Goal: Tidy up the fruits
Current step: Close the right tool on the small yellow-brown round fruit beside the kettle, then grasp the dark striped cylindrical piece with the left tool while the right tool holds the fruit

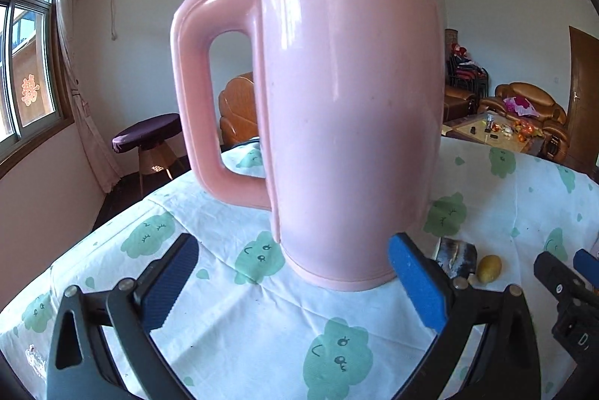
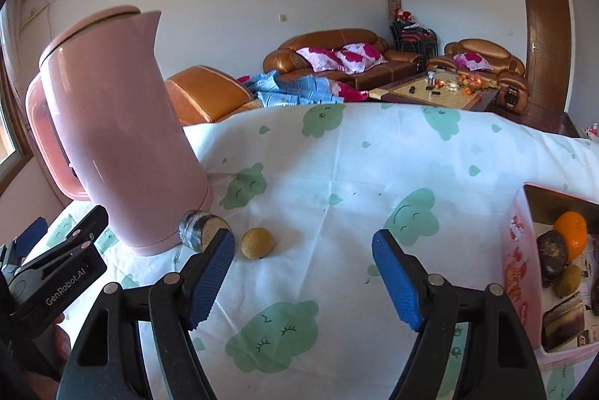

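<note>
A small yellow fruit (image 2: pixel 257 243) lies on the cloud-print tablecloth (image 2: pixel 337 175), just beyond my right gripper's left fingertip. Beside it, against the kettle's base, lies a dark-skinned cut piece (image 2: pixel 198 229) with a pale end. My right gripper (image 2: pixel 303 239) is open over bare cloth with nothing between its pads. At the right edge a pink-and-white box (image 2: pixel 518 250) holds an orange (image 2: pixel 571 233), a dark purple fruit (image 2: pixel 552 252) and a yellow-green one (image 2: pixel 567 280). My left gripper (image 1: pixel 294 243) stands open before the pink kettle (image 1: pixel 348 119); its pads do not press on it.
The tall pink kettle (image 2: pixel 119 138) stands upright at the table's left part, its handle facing left. From the left wrist, the yellow fruit (image 1: pixel 489 268) and the cut piece (image 1: pixel 458 256) sit to the kettle's right. Sofas and a coffee table (image 2: pixel 438 89) lie beyond the table's far edge.
</note>
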{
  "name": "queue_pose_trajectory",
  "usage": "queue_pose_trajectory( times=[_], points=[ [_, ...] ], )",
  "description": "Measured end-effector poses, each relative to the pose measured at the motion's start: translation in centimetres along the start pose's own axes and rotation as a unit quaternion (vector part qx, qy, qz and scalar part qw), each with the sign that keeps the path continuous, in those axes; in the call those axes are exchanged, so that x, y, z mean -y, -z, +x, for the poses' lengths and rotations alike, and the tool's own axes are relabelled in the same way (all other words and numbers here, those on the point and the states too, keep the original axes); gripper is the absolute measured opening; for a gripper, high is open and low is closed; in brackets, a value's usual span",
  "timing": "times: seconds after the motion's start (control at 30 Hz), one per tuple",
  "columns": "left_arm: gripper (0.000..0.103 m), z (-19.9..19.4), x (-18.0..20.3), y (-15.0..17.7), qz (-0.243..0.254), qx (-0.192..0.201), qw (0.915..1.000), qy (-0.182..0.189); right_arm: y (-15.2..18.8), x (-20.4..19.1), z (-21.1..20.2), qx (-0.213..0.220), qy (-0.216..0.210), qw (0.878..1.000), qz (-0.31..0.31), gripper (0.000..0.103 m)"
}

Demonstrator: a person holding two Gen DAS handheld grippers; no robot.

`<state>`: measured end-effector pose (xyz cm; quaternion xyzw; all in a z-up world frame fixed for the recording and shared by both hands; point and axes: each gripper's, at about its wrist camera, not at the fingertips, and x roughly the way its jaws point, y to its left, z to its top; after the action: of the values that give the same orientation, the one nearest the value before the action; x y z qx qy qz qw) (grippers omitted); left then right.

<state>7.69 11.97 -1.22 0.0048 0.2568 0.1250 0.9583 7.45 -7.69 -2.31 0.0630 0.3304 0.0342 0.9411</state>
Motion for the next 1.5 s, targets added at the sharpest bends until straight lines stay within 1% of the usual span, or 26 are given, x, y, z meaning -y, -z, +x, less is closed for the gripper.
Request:
queue_pose_trajectory(
  times=[0.07,0.17,0.33,0.47,0.57,0.6,0.73,0.77,0.9,0.97,1.07,1.13,1.2,1.3,1.37,1.5],
  points=[
    [0.103,0.0,0.0,0.1,0.003,0.0,1.0,-0.001,-0.1,-0.6,1.1,-0.025,-0.006,1.0,-0.009,0.055],
    [0.103,0.1,0.2,-0.1,0.01,-0.003,0.9999,-0.006,-0.2,-1.2,2.2,-0.044,-0.02,0.999,-0.015,0.052],
    [0.103,0.3,0.7,-0.2,0.014,-0.005,0.9999,-0.007,-0.5,-2.2,3.4,-0.066,-0.026,0.997,-0.028,0.052],
    [0.103,0.4,0.9,-0.4,0.012,-0.004,0.9999,-0.011,-0.7,-2.7,4.5,-0.085,-0.019,0.996,-0.032,0.05],
    [0.103,0.7,0.7,-0.3,0.009,-0.013,0.9998,-0.009,-0.7,-2.9,5.1,-0.102,-0.019,0.994,-0.036,0.038],
    [0.103,0.7,0.7,-0.3,0.008,-0.014,0.9998,-0.008,-0.7,-3.0,5.2,-0.106,-0.017,0.994,-0.036,0.036],
    [0.103,0.5,0.6,-0.5,0.008,-0.008,0.9999,-0.005,-0.6,-3.1,5.2,-0.11,-0.009,0.993,-0.04,0.035],
    [0.103,0.5,0.7,-0.5,0.01,-0.008,0.9999,-0.005,-0.6,-3.2,5.2,-0.109,-0.008,0.993,-0.042,0.03],
    [0.103,0.7,0.9,-0.4,0.015,-0.013,0.9998,-0.002,-0.5,-2.8,4.9,-0.108,-0.006,0.993,-0.036,0.029],
    [0.103,0.8,1.0,-0.4,0.016,-0.017,0.9997,0.002,-0.5,-2.6,4.3,-0.101,0.003,0.994,-0.036,0.029],
    [0.103,0.8,1.3,-0.4,0.017,-0.021,0.9995,0.017,-0.5,-2.0,2.6,-0.065,0.014,0.997,-0.034,0.029],
    [0.103,0.5,1.3,-0.4,0.016,-0.014,0.9995,0.024,-0.3,-1.5,1.1,-0.039,0.028,0.998,-0.034,0.029],
    [0.103,0.2,1.6,-0.4,0.019,-0.007,0.9988,0.045,-0.1,-1.0,-0.2,-0.015,0.045,0.998,-0.036,0.029],
    [0.103,0.1,2.4,-0.3,0.03,-0.014,0.996,0.083,0.4,-0.2,-2.3,0.02,0.066,0.997,-0.043,0.029],
    [0.103,-0.1,3.0,-0.1,0.037,-0.014,0.9936,0.106,0.7,0.3,-3.5,0.042,0.074,0.996,-0.04,0.029],
    [0.103,-0.4,4.9,-0.2,0.065,-0.014,0.9866,0.149,0.2,1.5,-4.3,0.065,0.076,0.995,-0.022,0.029]
  ],
)
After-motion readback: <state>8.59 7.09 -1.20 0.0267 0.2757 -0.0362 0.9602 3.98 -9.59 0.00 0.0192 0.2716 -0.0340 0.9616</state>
